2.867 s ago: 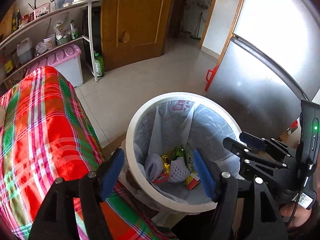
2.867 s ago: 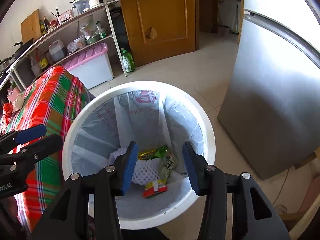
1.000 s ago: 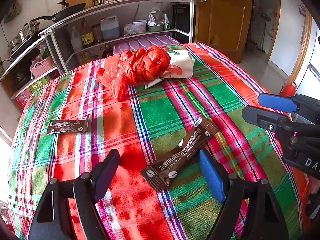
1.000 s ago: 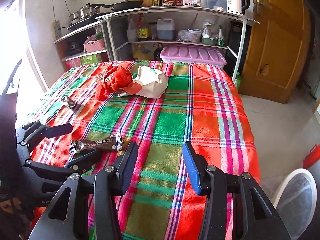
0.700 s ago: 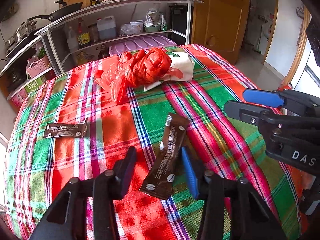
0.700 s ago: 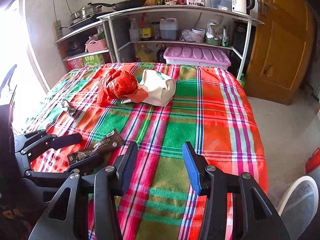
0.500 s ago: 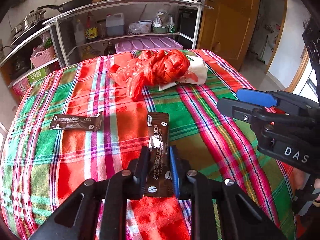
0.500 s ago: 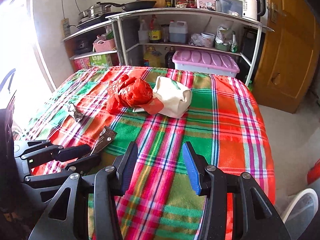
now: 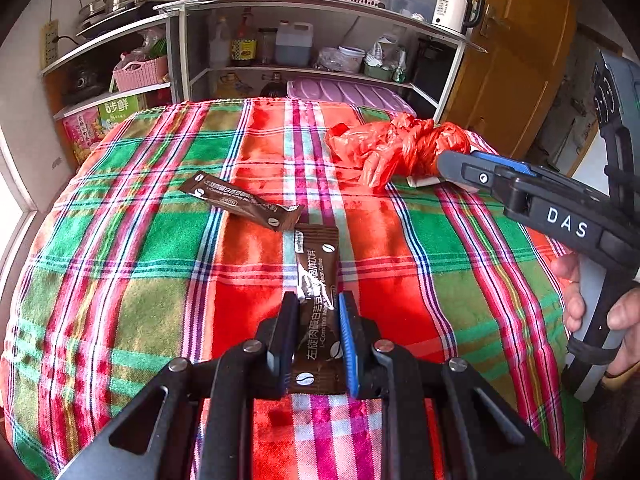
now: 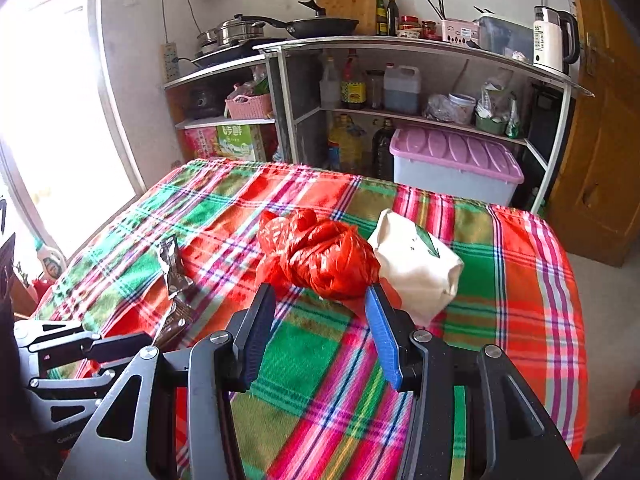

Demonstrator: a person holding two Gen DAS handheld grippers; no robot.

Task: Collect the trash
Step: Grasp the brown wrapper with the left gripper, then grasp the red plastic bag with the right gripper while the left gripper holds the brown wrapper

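Left wrist view, lower centre: the left gripper [image 9: 318,308] has closed on a brown coffee sachet [image 9: 317,276], its jaws pressed against the packet's two long edges. A second ago the same jaws stood wide on either side of the sachet, which then lay slantwise on the plaid tablecloth [image 9: 120,264]; the packet is now aligned with the fingers and appears secured, so this item is judged ready to be carried to the bin, which is out of view. A second coffee sachet [image 9: 240,200] lies just beyond it, centre left, nearly touching its far end.

Right wrist view, centre: the right gripper [image 10: 320,320] is open and empty, and has advanced until the crumpled red plastic bag [image 10: 320,252] sits just ahead of its fingertips, with a white paper bag [image 10: 416,268] touching the red one on the right. These three pieces remain to collect.
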